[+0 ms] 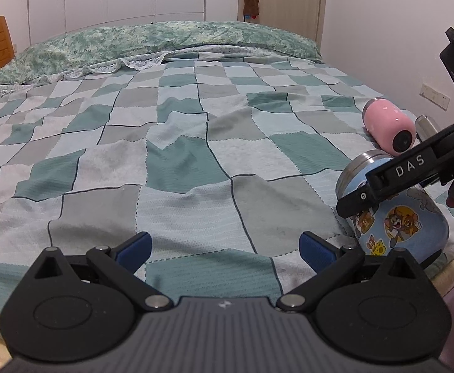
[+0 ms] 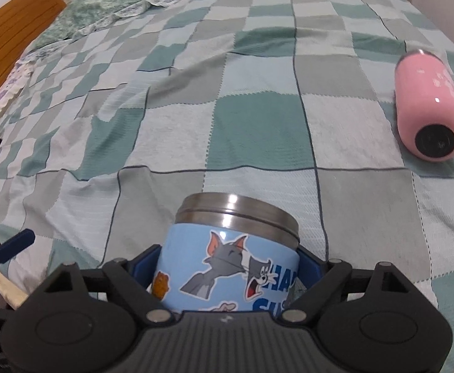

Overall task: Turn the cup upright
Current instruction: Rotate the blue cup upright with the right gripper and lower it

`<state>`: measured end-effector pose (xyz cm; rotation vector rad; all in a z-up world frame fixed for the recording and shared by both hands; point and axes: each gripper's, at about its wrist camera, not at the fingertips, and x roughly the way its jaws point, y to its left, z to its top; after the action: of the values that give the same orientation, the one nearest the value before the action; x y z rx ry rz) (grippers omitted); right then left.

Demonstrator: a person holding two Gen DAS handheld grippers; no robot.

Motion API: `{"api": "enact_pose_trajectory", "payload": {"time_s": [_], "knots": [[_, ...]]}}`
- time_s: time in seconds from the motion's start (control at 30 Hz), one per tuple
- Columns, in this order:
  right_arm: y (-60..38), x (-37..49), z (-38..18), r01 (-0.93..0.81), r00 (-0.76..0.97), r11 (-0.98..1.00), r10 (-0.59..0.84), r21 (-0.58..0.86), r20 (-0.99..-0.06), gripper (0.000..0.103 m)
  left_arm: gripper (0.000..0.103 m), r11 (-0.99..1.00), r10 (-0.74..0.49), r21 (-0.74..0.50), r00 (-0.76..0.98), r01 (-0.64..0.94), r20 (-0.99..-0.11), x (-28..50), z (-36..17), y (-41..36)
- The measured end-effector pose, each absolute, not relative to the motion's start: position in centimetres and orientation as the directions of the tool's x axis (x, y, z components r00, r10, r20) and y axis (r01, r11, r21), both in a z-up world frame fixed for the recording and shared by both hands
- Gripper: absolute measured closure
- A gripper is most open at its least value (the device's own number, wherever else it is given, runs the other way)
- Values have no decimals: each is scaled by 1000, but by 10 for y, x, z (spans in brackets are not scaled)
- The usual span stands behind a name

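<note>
1. Two cups lie on the green-and-grey checked bedspread (image 1: 177, 143); the blue cartoon-printed steel cup (image 2: 227, 267) sits near the bed's front right edge, and the glossy pink cup with a dark end (image 2: 425, 105) lies on its side farther back and to the right, well apart from it.
2. The right gripper (image 2: 227, 267) grasps the blue cup, its blue pads pressed against both sides of the body; the left wrist view shows that gripper's black finger laid across the cup's upper part.
3. The blue cup's long axis runs forward along the right gripper's fingers and tilts upward, steel rim (image 2: 238, 214) away from the camera; it looks tilted, not yet standing, so the turn seems partway.
4. The left gripper (image 1: 224, 248) is released, fingers spread wide over bare bedspread, holding nothing; the blue cup lies to its right, close by.
5. The right hand clearly is the one placed to finish raising the cup onto its base.
</note>
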<state>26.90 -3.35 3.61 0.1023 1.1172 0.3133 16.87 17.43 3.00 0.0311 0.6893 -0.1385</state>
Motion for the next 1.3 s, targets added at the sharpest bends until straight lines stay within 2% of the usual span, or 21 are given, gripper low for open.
{"api": "enact_pose_trajectory", "payload": {"time_s": [0.23, 0.47, 0.8, 1.07, 1.2, 1.3], "knots": [[-15, 264, 40, -315, 423, 939, 271, 140, -865, 15, 0, 991, -114, -22, 763, 130, -636, 165, 29, 177], [-25, 256, 45, -328, 461, 928, 322, 179, -827, 17, 0, 991, -119, -26, 769, 132, -628, 162, 29, 179], [-38, 202, 73, -496, 667, 855, 486, 151, -564, 19, 0, 993, -110, -32, 786, 114, -608, 154, 34, 187], [-3, 190, 83, -566, 769, 824, 529, 1, -358, 19, 0, 997, -66, -15, 798, 71, -598, 148, 37, 195], [21, 199, 76, -585, 768, 810, 538, -39, -348, 20, 0, 999, -47, -12, 796, 49, -603, 147, 34, 197], [35, 209, 59, -588, 752, 807, 520, -57, -405, 19, 0, 999, -38, -10, 792, 40, -610, 144, 30, 199]]}}
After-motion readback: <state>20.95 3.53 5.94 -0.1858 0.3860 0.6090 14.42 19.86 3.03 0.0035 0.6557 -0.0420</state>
